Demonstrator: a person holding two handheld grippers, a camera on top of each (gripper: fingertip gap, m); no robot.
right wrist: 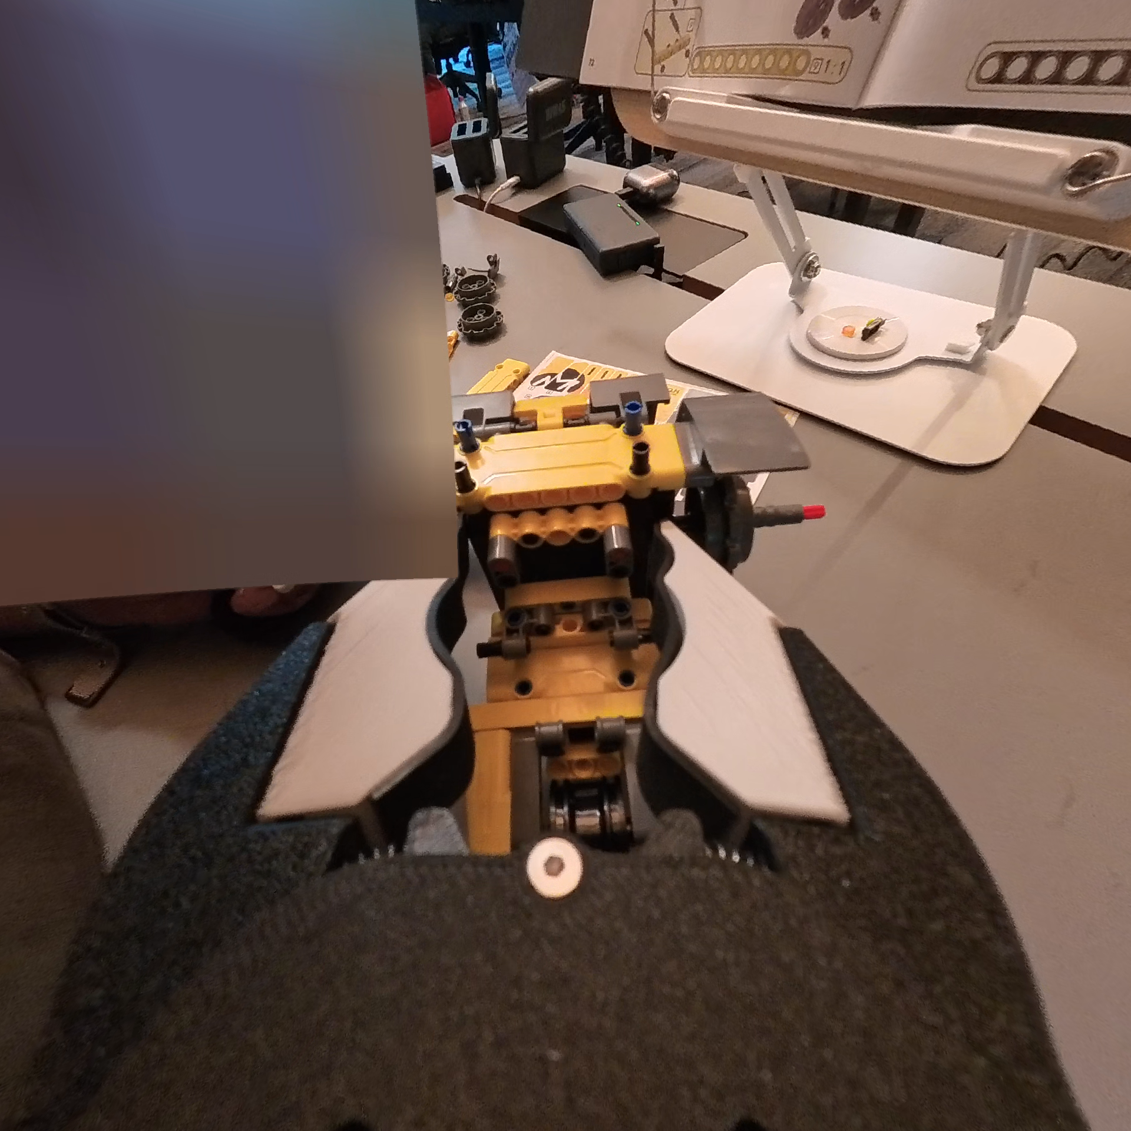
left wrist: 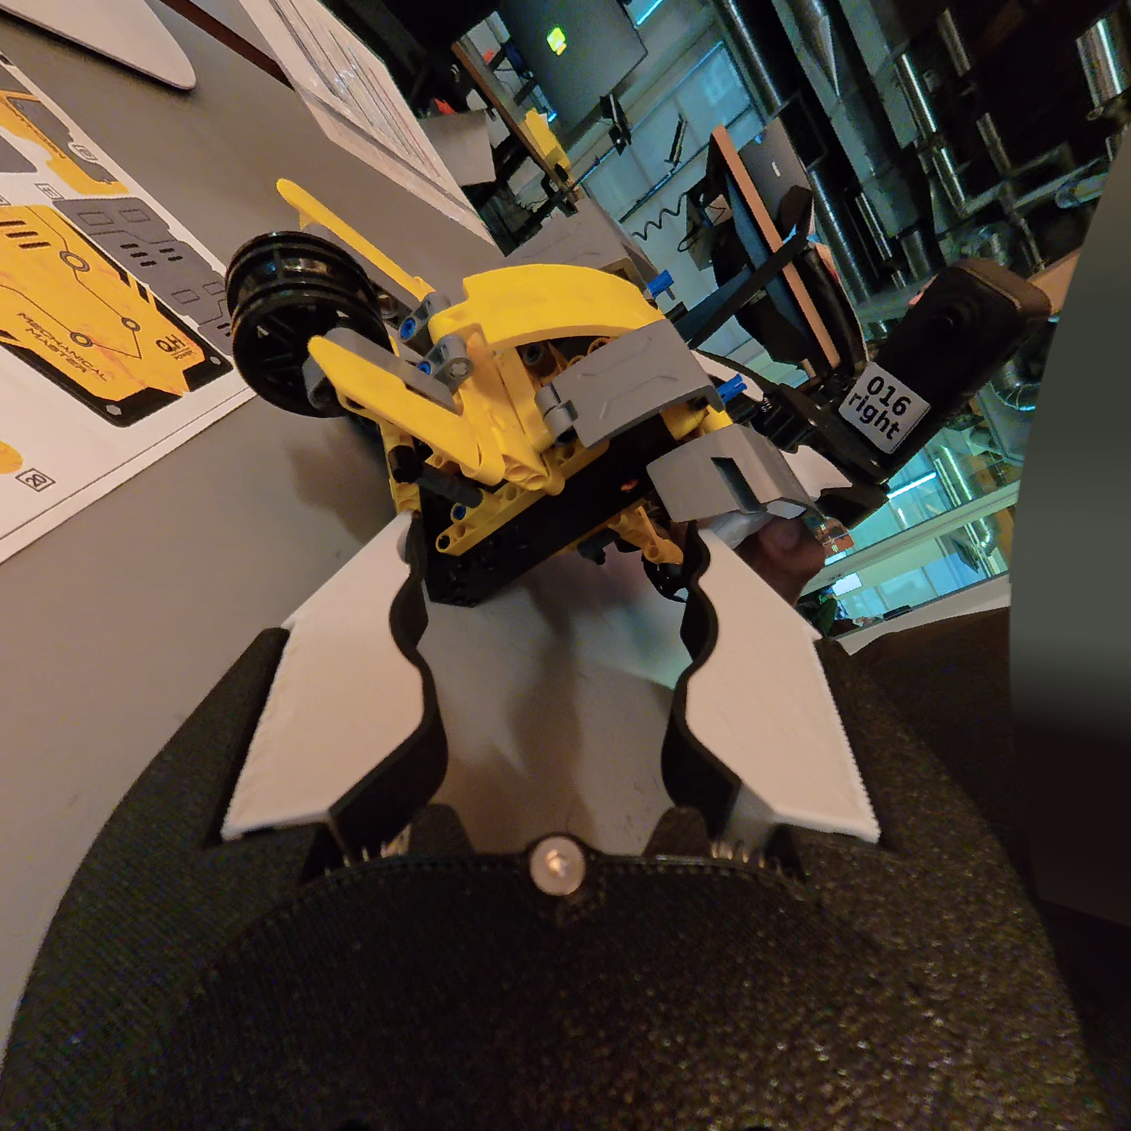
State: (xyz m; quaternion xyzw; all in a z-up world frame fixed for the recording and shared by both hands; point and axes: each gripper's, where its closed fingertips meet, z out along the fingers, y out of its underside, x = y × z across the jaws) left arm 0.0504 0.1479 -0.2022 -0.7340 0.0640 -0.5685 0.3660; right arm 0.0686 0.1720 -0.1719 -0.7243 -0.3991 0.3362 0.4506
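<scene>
A yellow, black and grey brick model car [left wrist: 520, 391] is held tilted above the grey table [left wrist: 183, 612]. My left gripper [left wrist: 551, 532] has its white fingertips on either side of the model's black underside and grips that end. My right gripper [right wrist: 560, 569] is shut on the same model [right wrist: 563, 465], which lies deep between its fingers. Its black body with a white label shows behind the model in the left wrist view [left wrist: 881, 410]. A black wheel [left wrist: 300, 324] sticks out on one side. An axle with a red tip [right wrist: 811, 511] sticks out past another wheel.
A yellow sticker sheet [left wrist: 92, 318] lies on the table to the left. A white stand base [right wrist: 918, 391] carries an open instruction booklet [right wrist: 765, 43]. Loose black gear parts [right wrist: 480, 300], a yellow piece [right wrist: 499, 376] and black boxes [right wrist: 612, 232] lie beyond. A person's finger [left wrist: 783, 544] shows by the model.
</scene>
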